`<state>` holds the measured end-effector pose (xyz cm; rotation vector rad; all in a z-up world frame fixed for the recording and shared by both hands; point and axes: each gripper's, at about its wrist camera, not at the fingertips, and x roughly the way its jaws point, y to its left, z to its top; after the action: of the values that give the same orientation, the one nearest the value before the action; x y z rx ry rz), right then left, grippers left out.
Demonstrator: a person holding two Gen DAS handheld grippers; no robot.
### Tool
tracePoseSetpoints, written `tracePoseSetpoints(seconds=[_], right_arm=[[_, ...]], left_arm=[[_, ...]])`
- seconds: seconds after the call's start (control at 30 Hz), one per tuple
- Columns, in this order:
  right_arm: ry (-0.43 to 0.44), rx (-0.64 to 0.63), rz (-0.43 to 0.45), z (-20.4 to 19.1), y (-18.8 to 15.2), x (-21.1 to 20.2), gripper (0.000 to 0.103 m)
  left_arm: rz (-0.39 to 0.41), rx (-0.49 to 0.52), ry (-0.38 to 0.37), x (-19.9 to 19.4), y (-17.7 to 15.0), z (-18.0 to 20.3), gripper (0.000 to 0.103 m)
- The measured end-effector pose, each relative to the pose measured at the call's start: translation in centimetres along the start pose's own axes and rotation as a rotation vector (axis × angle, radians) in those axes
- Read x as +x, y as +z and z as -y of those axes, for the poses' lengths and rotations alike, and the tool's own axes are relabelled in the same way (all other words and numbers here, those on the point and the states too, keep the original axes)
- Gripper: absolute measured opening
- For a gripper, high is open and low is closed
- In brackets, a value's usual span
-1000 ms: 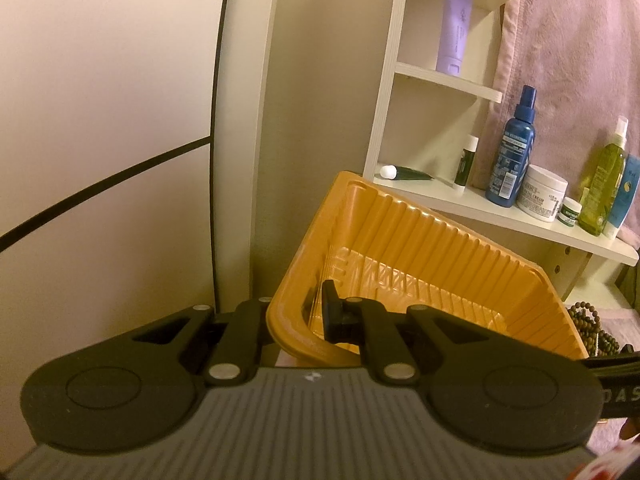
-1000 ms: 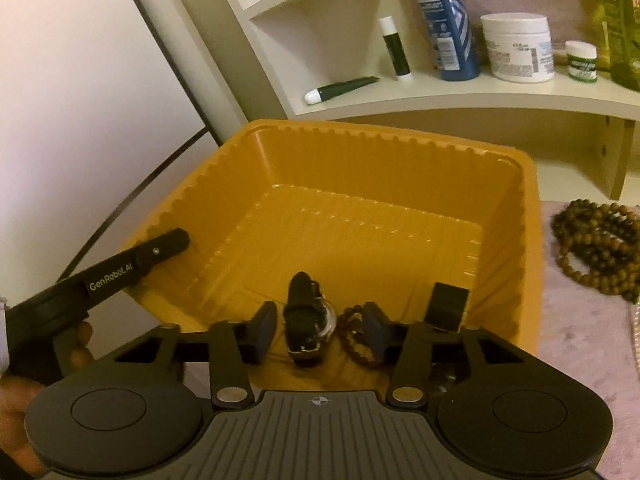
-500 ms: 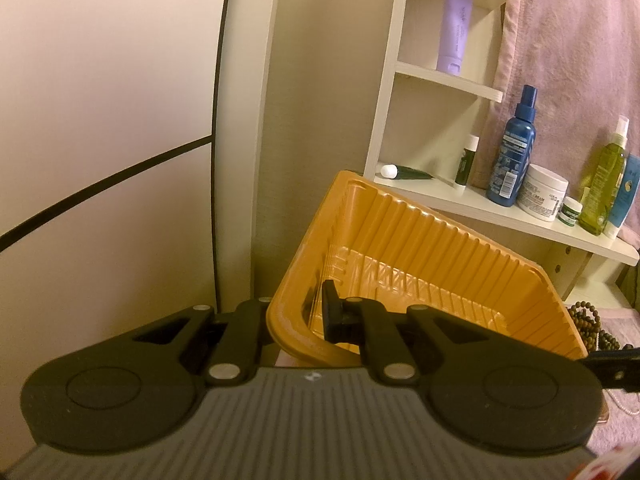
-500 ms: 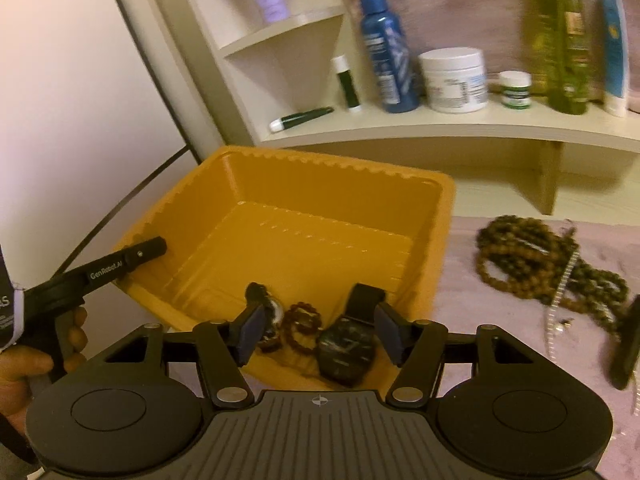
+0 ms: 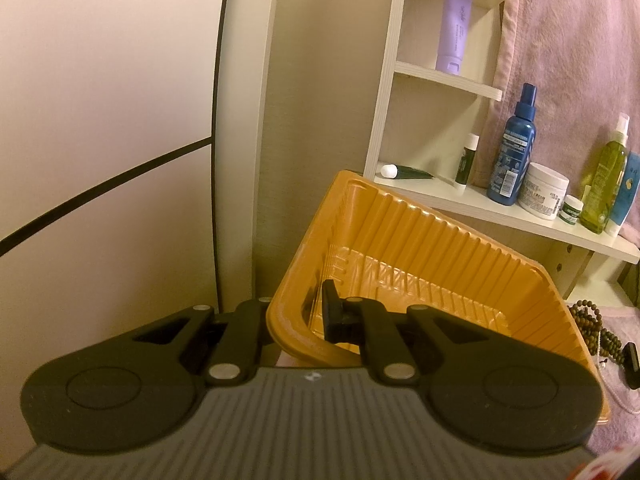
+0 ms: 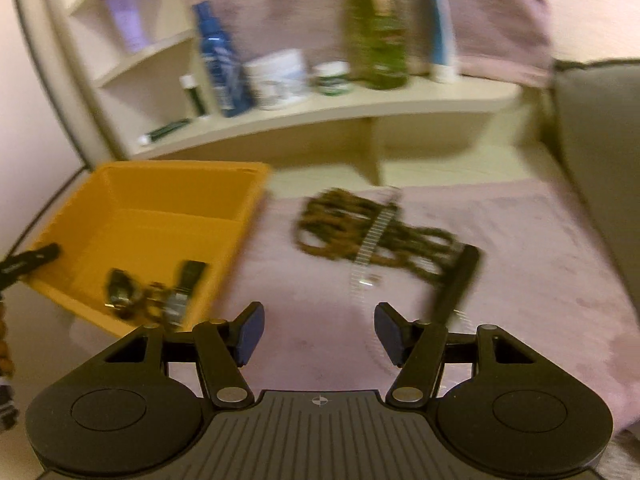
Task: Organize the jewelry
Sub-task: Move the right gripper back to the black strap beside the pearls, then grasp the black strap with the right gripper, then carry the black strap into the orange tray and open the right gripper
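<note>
Pink plush cloth (image 6: 500,264) covers the surface we work over; behind it stands a pale shelf unit (image 6: 360,108) against a pink hanging fabric.

Item, left tool (image 5: 298,312): our jaws are pinched on the near-left rim of the orange tray (image 5: 420,240), one finger outside the wall, the other inside. The tray sits tilted, its far side higher, directly ahead of this tool.

Item, right tool (image 6: 318,332): our jaws stand wide with nothing between them, only bare pink cloth ahead of the blue pads (image 6: 250,332). This view is blurred.

Item, tray contents: ahead and left of the right tool, in the tray's near corner, lie a watch (image 6: 120,290), a small beaded bracelet (image 6: 154,296) and a second watch with a dark strap (image 6: 184,288), close together and partly touching.

Item, loose jewelry: ahead and right of the right tool, on the cloth, lies a heap of brown bead strands (image 6: 344,224). A pale, fine chain (image 6: 370,248) runs across the heap. A dark strap-like piece (image 6: 456,280) lies at the heap's right end, just beyond the right finger; we cannot tell what it is.

Item, shelf goods, well beyond both tools: a blue spray bottle (image 5: 514,152), a white jar (image 5: 542,190), a green bottle (image 5: 604,184), a lilac tube (image 5: 454,28).
</note>
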<state>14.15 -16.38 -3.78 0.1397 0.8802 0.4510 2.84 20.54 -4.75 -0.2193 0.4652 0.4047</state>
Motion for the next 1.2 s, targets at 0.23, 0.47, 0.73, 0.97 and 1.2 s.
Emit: tracePoseSetpoints(seconds=[0.23, 0.47, 0.73, 0.97, 1.2], right_arm=[[-0.100, 0.040, -0.003, 3.0, -0.3, -0.1, 0.061], [-0.142, 0.028, -0.007, 3.7, 0.1, 1.2, 0.061], [-0.179, 0.027, 0.006, 4.8, 0.7, 3.2, 0.058], [-0.184, 0.074, 0.000, 5.7, 1.2, 4.7, 0.032], [-0.150, 0.167, 0.039, 6.9, 1.4, 3.7, 0.022]], left_arm=[[0.000, 0.007, 0.004, 0.0, 0.1, 0.1, 0.010], [-0.003, 0.012, 0.012, 0.0, 0.1, 0.2, 0.010], [-0.004, 0.015, 0.012, 0.1, 0.2, 0.2, 0.010], [-0.003, 0.015, 0.011, 0.0, 0.1, 0.3, 0.010], [-0.003, 0.015, 0.011, 0.0, 0.1, 0.3, 0.010]])
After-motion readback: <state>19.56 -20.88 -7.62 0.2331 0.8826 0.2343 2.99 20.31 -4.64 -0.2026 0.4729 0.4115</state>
